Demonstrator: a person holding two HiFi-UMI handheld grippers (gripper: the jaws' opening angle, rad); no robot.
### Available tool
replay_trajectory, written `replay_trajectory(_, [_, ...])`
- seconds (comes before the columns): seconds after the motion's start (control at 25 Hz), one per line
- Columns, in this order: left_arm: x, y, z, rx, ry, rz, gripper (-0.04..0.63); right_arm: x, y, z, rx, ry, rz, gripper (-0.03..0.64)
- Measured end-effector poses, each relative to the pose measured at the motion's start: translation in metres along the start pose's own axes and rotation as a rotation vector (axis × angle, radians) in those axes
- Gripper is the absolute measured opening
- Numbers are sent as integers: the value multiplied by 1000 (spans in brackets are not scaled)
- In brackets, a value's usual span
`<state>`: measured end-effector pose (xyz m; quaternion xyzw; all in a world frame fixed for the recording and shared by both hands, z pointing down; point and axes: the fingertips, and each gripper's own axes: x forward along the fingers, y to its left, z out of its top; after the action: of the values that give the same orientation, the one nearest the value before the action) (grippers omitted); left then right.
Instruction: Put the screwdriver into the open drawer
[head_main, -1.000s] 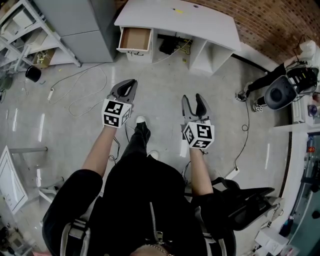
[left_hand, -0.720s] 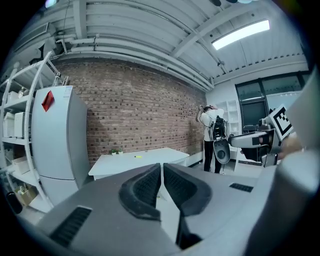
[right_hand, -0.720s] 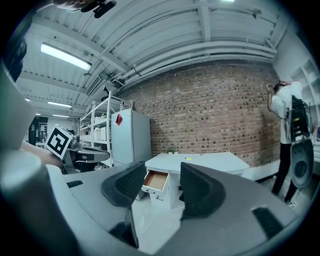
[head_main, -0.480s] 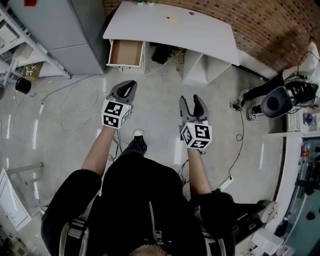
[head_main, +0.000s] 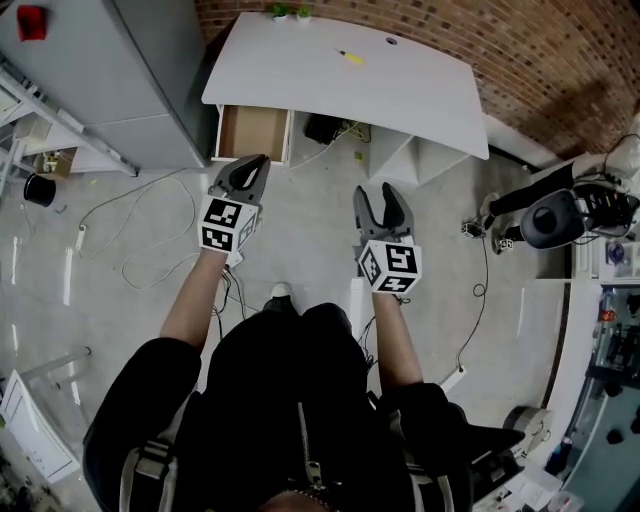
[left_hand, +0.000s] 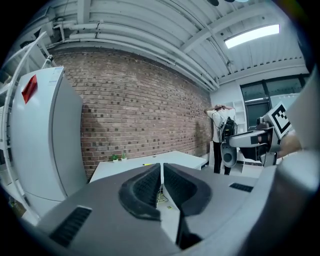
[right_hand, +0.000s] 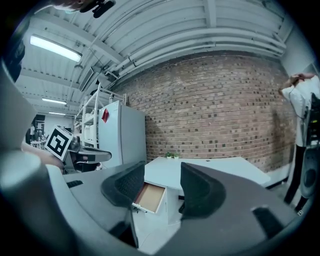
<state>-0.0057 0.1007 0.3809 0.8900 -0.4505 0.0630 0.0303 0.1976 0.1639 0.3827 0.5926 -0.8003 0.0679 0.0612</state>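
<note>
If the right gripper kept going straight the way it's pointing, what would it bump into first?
Probably the white desk, about where its open drawer sticks out. That is what shows between the spread fingers of the right gripper. Nothing seems to stand in between, though how far off the desk is can't be judged well.

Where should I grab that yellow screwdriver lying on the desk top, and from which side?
Probably the yellow handle of the screwdriver, from straight above with jaws across its length. It lies flat on the desk with bare surface around it. The right gripper is open.
</note>
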Motion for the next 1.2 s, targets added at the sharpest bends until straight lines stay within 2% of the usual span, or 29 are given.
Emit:
replay_trajectory(0.56, [80,65,-8,-26,21,65,35,121,-36,5,0,11,63,221])
replay_trajectory(0.8, [146,100,2,-34,34,146,35,211,-77,23,-4,12,147,221])
replay_trajectory(1.04, [210,144,18,-64,42,275,35,313,-110,48,-31,24,278,222])
replay_trajectory(1.2, [248,164,30,-77,34,330,35,368,-136,64,-54,24,333,222])
